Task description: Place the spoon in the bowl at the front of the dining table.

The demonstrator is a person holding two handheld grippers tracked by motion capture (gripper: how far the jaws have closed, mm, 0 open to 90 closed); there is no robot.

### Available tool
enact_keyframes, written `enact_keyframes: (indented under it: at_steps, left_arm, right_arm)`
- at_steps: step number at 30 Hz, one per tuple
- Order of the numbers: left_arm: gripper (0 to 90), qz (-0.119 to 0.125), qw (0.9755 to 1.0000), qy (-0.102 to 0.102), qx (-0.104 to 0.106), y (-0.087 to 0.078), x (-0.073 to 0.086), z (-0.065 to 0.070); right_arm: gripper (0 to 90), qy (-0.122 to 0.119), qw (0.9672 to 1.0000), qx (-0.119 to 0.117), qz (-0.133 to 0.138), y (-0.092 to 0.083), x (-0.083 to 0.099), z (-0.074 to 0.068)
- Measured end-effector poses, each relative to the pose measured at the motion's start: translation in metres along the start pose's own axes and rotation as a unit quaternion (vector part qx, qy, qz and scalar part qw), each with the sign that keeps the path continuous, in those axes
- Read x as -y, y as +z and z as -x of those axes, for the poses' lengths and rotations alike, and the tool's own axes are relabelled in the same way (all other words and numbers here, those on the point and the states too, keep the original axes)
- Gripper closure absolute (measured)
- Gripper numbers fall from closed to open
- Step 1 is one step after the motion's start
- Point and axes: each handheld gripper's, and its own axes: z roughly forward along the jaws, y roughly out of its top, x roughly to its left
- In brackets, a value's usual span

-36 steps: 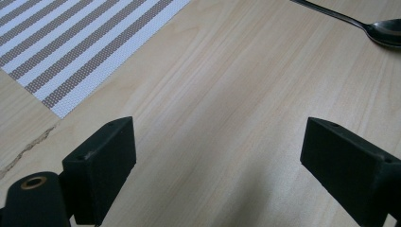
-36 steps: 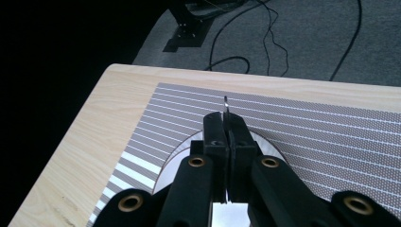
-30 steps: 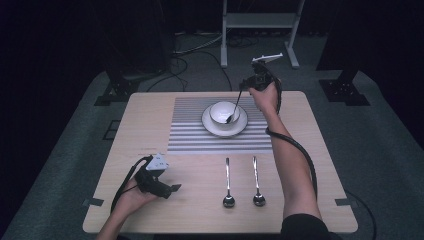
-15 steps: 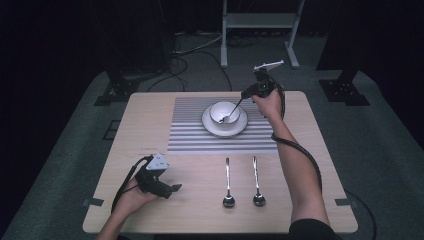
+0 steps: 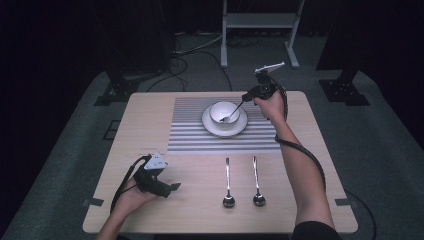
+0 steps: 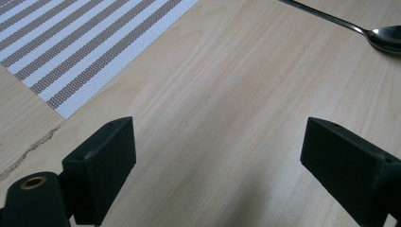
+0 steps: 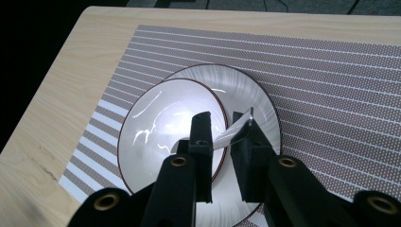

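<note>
Left claw: my left gripper [image 5: 172,187] rests on the pale wooden table [image 5: 150,120], jaws wide apart, nothing between them.
Front edge: two steel spoons [image 5: 227,181] lie side by side.
Striped mat: white bowl [image 5: 223,112] on white saucer [image 5: 212,126].
Right claw: my right gripper [image 7: 226,142] has just been opening its jaws; a shiny metal spoon [image 7: 231,132] handle lies between them, its scoop in the bowl.

Dim room, grey carpet floor [image 5: 385,150], light wood table [image 5: 300,210], white metal rack [image 5: 260,22] at back, cables [image 5: 195,50] on floor
</note>
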Motion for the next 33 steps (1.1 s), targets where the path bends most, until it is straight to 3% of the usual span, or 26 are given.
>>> enact_keyframes:
  at_steps: [17, 19, 33]
  left_arm:
    - [10.0, 0.0, 1.0, -0.002, -0.003, -0.002, 0.0, -0.002]
    - [10.0, -0.002, 1.0, 0.0, -0.003, -0.001, 0.0, -0.001]
    - [9.9, 0.006, 0.9999, -0.008, -0.01, -0.006, 0.003, -0.006]
  right_arm:
    - [72.4, 0.0, 1.0, -0.006, -0.003, -0.002, 0.01, 0.008]
    - [68.9, 0.008, 0.9997, -0.023, -0.005, -0.004, 0.015, 0.012]
    - [55.3, 0.0, 0.9983, -0.049, -0.033, -0.006, 0.04, 0.023]
